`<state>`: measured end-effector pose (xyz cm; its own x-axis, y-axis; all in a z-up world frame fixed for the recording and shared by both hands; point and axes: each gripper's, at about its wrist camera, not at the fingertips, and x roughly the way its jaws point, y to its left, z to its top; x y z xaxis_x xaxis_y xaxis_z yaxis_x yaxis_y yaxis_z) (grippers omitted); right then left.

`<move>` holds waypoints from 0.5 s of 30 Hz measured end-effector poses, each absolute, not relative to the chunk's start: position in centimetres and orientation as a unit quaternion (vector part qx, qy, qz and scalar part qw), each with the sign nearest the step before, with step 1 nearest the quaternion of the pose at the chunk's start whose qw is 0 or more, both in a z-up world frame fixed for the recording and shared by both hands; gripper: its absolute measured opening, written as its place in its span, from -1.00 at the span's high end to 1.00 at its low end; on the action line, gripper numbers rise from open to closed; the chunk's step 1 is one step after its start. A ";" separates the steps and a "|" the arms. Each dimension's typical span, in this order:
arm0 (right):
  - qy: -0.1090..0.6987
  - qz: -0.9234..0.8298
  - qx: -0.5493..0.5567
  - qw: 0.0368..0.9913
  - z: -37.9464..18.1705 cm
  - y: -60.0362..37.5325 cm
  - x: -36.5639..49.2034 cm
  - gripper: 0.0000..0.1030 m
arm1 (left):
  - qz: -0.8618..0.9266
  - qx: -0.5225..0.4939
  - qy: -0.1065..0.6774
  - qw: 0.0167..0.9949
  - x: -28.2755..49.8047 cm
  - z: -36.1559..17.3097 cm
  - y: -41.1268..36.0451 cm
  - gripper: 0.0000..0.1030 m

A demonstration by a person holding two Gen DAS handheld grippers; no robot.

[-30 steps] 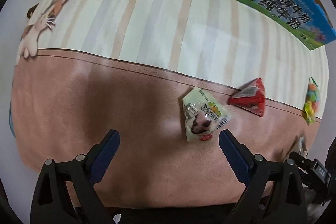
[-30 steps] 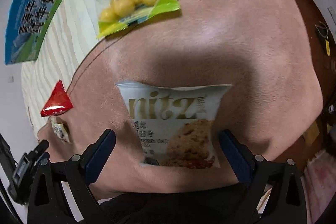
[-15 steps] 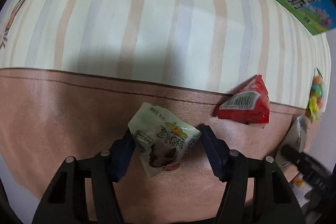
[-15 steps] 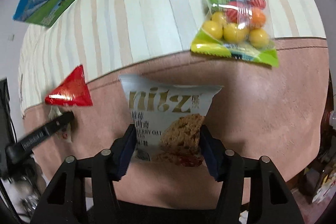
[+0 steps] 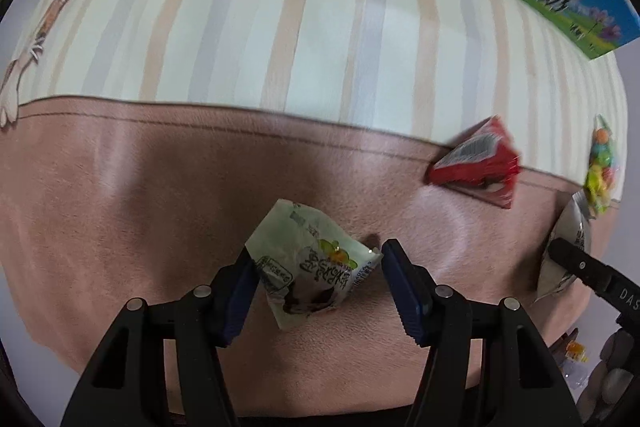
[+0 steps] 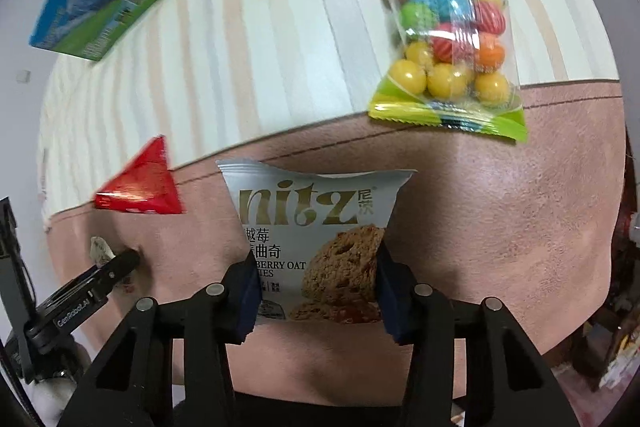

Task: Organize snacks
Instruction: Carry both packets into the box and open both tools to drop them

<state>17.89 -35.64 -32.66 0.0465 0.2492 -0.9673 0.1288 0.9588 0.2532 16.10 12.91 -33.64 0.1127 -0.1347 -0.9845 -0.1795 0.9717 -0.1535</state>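
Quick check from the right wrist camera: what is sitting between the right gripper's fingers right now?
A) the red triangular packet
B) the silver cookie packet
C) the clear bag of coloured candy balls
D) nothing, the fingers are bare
B: the right gripper has both blue pads pressed against the sides of the silver cookie packet, while the candy bag and the red triangular packet lie apart on the cloth.

candy bag (image 6: pixel 448 47) behind cookie pack (image 6: pixel 316 223) | triangle packet (image 6: pixel 140 183) left
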 end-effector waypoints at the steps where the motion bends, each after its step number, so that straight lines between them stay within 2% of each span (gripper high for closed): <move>1: 0.686 0.047 0.141 0.712 -32.1 -35.6 17.9 0.00 | 0.012 -0.123 0.659 0.742 16.0 -33.1 12.9 -0.14; 5: 0.667 0.067 0.151 0.727 -29.4 -35.6 18.4 0.00 | 0.000 -0.132 0.630 0.765 16.6 -29.0 12.9 -0.14; 15: 0.589 0.145 0.195 0.770 -17.6 -35.6 25.2 0.00 | -0.074 -0.137 0.549 0.821 22.4 -17.3 11.1 -0.14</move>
